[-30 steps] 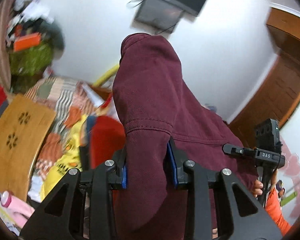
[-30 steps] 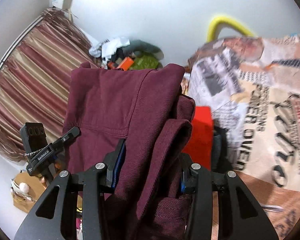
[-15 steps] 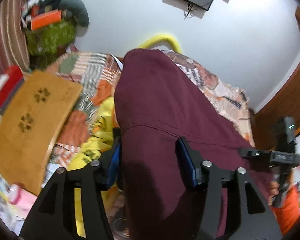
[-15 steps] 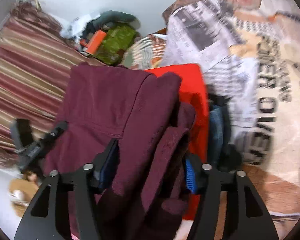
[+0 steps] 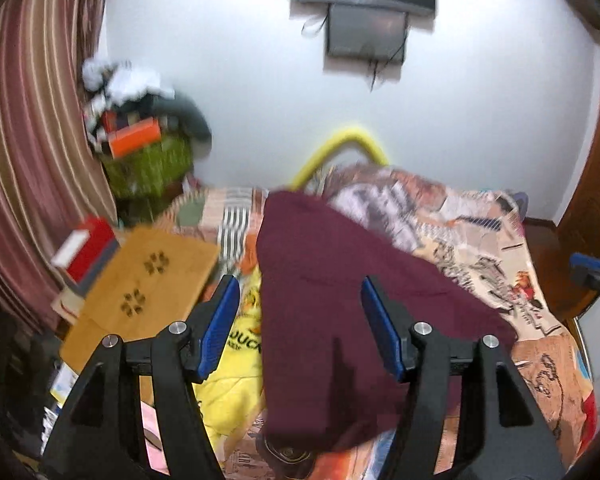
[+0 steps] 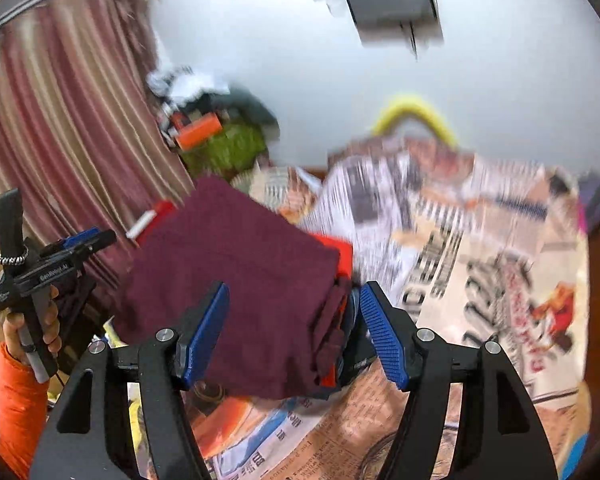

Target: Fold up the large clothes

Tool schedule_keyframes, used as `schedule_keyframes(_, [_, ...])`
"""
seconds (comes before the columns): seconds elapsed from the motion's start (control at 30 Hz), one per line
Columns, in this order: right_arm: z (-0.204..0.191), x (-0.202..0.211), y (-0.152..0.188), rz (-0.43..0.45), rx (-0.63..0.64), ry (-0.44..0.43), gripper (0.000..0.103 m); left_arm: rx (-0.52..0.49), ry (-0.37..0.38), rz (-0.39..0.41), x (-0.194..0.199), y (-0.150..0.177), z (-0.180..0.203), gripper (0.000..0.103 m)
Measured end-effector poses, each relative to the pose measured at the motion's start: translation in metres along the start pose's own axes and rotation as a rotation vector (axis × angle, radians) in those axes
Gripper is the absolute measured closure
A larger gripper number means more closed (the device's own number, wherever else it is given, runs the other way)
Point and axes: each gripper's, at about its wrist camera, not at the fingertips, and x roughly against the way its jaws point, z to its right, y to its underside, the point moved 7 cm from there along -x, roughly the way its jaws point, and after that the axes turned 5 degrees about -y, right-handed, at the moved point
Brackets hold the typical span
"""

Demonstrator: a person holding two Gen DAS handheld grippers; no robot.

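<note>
A folded maroon garment lies on the bed on top of a stack of folded clothes; it also shows in the right wrist view, with red and blue folded items under its right edge. My left gripper is open, its blue pads spread on either side of the garment and not touching it. My right gripper is open too, just in front of the garment's near edge. The left gripper shows in the right wrist view, held by a hand in an orange sleeve.
The bed carries a newspaper-print sheet and a yellow garment. A wooden folding table and books stand at the left. A heap of things sits in the corner by a striped curtain.
Both grippers have opened and let go of the maroon garment, which now rests on the stack on the bed. Both grippers have drawn back and tilted downward.
</note>
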Motion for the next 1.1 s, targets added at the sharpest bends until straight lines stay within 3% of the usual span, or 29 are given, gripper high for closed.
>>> schedule_keyframes(0.33, [-0.08, 0.116, 0.005, 0.306, 0.138, -0.057, 0.039, -0.039, 0.005, 0.371, 0.187, 0.015, 0.043, 0.032])
schedule_keyframes(0.5, [-0.116, 0.152, 0.029, 0.435, 0.207, -0.052, 0.039, -0.044, -0.017, 0.508, 0.241, 0.043, 0.061, 0.029])
schedule_keyframes(0.63, [-0.133, 0.163, 0.047, 0.493, 0.245, -0.031, 0.039, -0.029, -0.014, 0.557, 0.262, 0.07, 0.072, 0.024])
schedule_keyframes(0.77, [-0.136, 0.166, 0.062, 0.53, 0.252, 0.019, 0.037, 0.028, 0.021, 0.552, 0.269, 0.09, 0.071, 0.017])
schedule_keyframes(0.8, [-0.138, 0.165, 0.065, 0.535, 0.257, 0.036, 0.034, 0.043, 0.026, 0.551, 0.27, 0.093, 0.07, 0.015])
schedule_keyframes(0.87, [-0.141, 0.167, 0.069, 0.541, 0.261, 0.051, 0.018, 0.059, 0.028, 0.557, 0.274, 0.1, 0.069, 0.01])
schedule_keyframes(1.0, [-0.143, 0.169, 0.076, 0.566, 0.267, 0.094, 0.003, 0.065, -0.009, 0.572, 0.282, 0.109, 0.07, 0.004])
schedule_keyframes(1.1, [-0.138, 0.173, 0.077, 0.582, 0.256, 0.112, 0.0, 0.064, -0.016, 0.576, 0.285, 0.112, 0.071, 0.004])
